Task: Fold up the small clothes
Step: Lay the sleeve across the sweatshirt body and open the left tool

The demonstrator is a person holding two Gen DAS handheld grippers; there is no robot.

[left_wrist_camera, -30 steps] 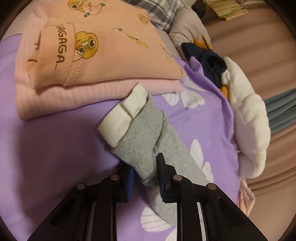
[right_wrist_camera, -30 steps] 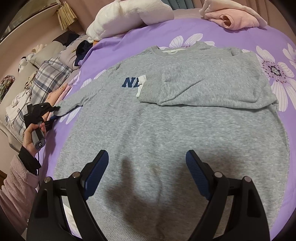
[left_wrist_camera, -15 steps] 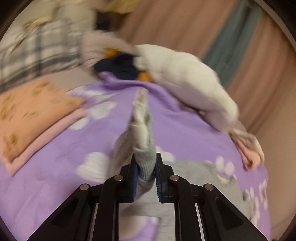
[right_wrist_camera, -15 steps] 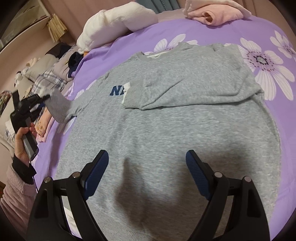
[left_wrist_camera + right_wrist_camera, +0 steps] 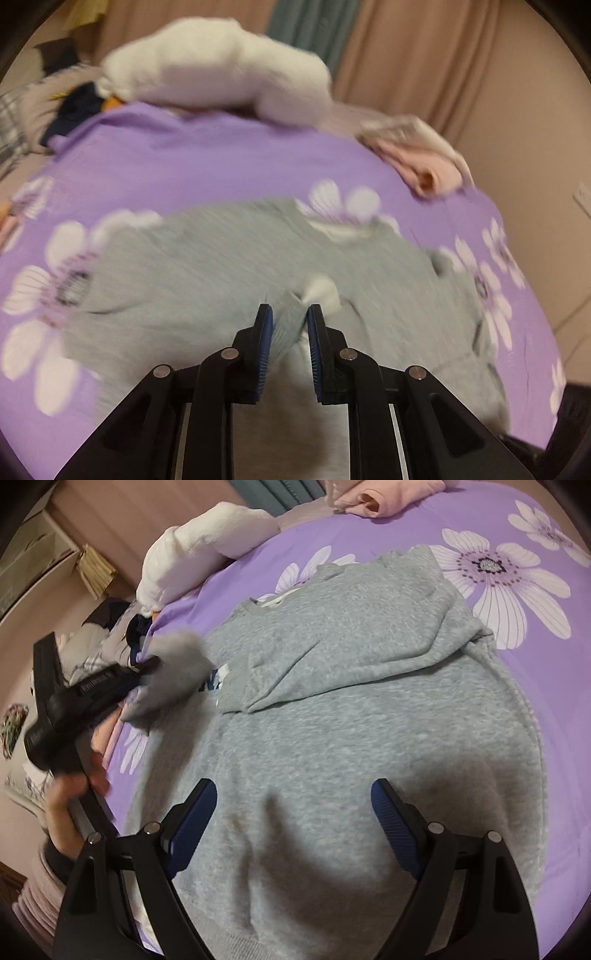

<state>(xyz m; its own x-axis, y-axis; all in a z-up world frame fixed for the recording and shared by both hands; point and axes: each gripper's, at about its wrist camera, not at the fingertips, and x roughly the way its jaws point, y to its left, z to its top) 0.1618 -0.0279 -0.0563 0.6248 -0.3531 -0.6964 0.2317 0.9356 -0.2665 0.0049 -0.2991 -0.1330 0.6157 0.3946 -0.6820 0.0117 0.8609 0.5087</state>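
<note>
Carrying the cuff of the soft grey knit sweatshirt (image 5: 332,709) inward, the left gripper (image 5: 289,314) has its fingers pinching that sleeve, opening slightly. Lay it flat across the chest on the purple flowered bed (image 5: 406,528). Right gripper (image 5: 293,805): fingers spread, empty, above the hem; press there.

A sweatshirt (image 5: 332,738) is being spread mid-frame on a bedspread (image 5: 461,524); a plush toy (image 5: 199,557) is lying upper left, folded clothes (image 5: 384,496) along the top.
</note>
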